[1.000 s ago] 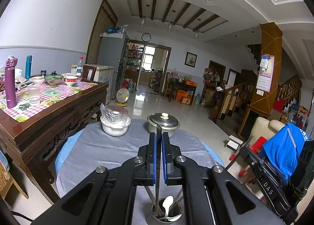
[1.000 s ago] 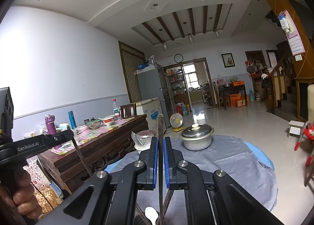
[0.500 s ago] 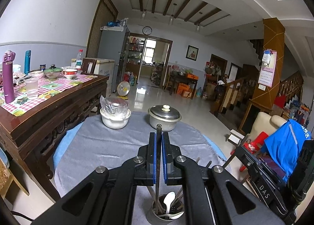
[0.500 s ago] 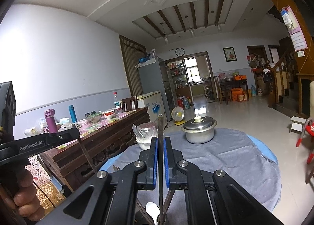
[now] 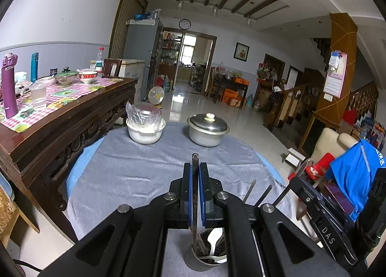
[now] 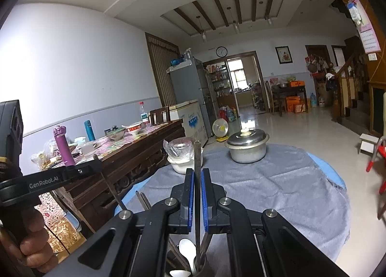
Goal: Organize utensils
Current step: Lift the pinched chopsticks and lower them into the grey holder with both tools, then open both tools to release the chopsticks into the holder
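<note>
Bottom centre of left wrist view: left gripper (image 5: 195,175) pinches thin metal utensil handle (image 5: 195,163), long axis upright, tip above blue pads, lower end in grey utensil cup (image 5: 205,261) with white spoon (image 5: 215,237). Two more handles lean right. "DAS" on black body, lower right. Bottom centre of right wrist view: right gripper (image 6: 197,179) nearly shut on upright flat metal handle (image 6: 197,156), lower end among spoons in cup. "GenRobot.AI" on left gripper body, left edge. Cup on grey cloth (image 5: 135,168).
</note>
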A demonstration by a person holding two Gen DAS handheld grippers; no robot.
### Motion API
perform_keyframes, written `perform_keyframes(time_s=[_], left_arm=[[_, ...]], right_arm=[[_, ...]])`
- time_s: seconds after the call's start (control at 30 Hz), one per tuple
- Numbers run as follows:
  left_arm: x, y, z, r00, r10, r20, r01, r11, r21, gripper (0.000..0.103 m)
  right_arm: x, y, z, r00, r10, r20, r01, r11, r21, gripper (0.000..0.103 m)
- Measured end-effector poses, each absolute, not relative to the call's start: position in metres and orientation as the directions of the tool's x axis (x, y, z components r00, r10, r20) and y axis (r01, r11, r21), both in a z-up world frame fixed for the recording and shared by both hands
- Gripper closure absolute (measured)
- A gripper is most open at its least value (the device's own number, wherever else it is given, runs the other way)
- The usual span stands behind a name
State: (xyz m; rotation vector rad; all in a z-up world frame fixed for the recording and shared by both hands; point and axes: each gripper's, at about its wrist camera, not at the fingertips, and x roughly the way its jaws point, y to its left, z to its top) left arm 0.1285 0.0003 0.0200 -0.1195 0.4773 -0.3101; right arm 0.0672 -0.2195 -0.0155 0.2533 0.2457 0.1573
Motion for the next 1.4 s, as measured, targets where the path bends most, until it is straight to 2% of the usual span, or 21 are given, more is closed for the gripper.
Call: perform_keyframes(time_s=[0.4, 1.4], left_arm=[[0.131, -0.001, 0.01, 0.823, -0.302, -0.481, 0.253, 0.953, -0.165, 0.098], [0.134, -0.001, 0.002, 0.803, -0.285, -0.523, 0.238, 0.959, -0.157, 0.097]], right_arm=[[0.075, -0.216, -0.025, 0.946, 0.206, -0.249, -0.132, 0.95, 0.283, 0.097], [0.084, -0.205, -0.031, 0.931, 0.235, -0.278, -0.153, 0.946, 0.287, 0.096]])
